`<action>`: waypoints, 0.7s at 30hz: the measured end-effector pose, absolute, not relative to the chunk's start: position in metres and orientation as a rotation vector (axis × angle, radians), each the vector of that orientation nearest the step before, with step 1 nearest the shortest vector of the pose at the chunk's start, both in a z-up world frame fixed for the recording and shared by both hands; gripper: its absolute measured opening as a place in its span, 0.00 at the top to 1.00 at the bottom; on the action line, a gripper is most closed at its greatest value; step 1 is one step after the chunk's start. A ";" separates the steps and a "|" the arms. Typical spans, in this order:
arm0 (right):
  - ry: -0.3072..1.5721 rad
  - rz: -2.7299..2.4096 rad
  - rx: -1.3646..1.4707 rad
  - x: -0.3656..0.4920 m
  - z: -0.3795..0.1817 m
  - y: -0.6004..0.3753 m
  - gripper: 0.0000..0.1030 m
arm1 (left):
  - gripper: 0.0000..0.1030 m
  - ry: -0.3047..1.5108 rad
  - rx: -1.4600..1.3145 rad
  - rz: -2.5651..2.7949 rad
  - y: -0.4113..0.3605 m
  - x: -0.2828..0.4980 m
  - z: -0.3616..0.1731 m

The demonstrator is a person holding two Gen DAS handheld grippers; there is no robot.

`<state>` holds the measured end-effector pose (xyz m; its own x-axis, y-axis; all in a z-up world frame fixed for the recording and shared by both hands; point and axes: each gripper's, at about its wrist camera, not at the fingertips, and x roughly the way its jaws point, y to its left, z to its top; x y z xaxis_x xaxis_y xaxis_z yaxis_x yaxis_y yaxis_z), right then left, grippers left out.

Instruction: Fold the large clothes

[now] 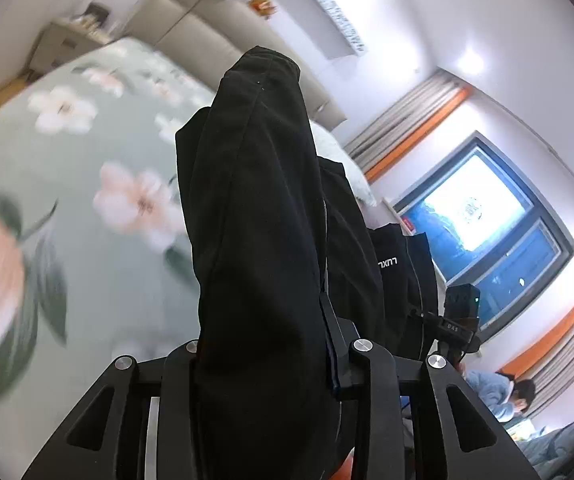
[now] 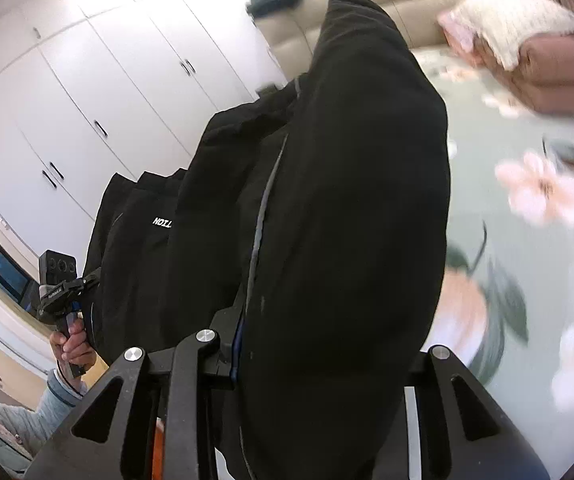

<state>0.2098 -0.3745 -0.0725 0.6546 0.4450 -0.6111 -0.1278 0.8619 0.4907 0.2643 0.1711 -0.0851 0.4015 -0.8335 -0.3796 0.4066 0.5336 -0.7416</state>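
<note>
Two close wrist views over one bed (image 1: 67, 152) (tilted)

left gripper (image 1: 271, 360): jaws clamped on cloth | right gripper (image 2: 319, 352): jaws clamped on cloth

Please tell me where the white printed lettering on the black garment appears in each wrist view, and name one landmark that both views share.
Left wrist view: white lettering right of centre, on the black garment.
Right wrist view: lettering left of centre, on the garment.
Shared landmark: floral bedspread.

black garment (image 1: 255, 216), white lettering, bunched, lifted above floral bed
</note>
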 end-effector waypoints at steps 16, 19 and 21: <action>1.099 0.082 0.662 0.225 -0.241 -0.411 0.23 | 0.48 1.109 -0.668 -0.494 0.234 0.289 -0.217; 1.061 -0.043 0.443 0.210 -0.197 -0.394 0.22 | 0.50 1.047 -0.435 -0.379 0.218 0.279 -0.165; 1.003 -0.087 0.314 0.201 -0.163 -0.366 0.21 | 0.50 0.969 -0.308 -0.369 0.196 0.262 -0.131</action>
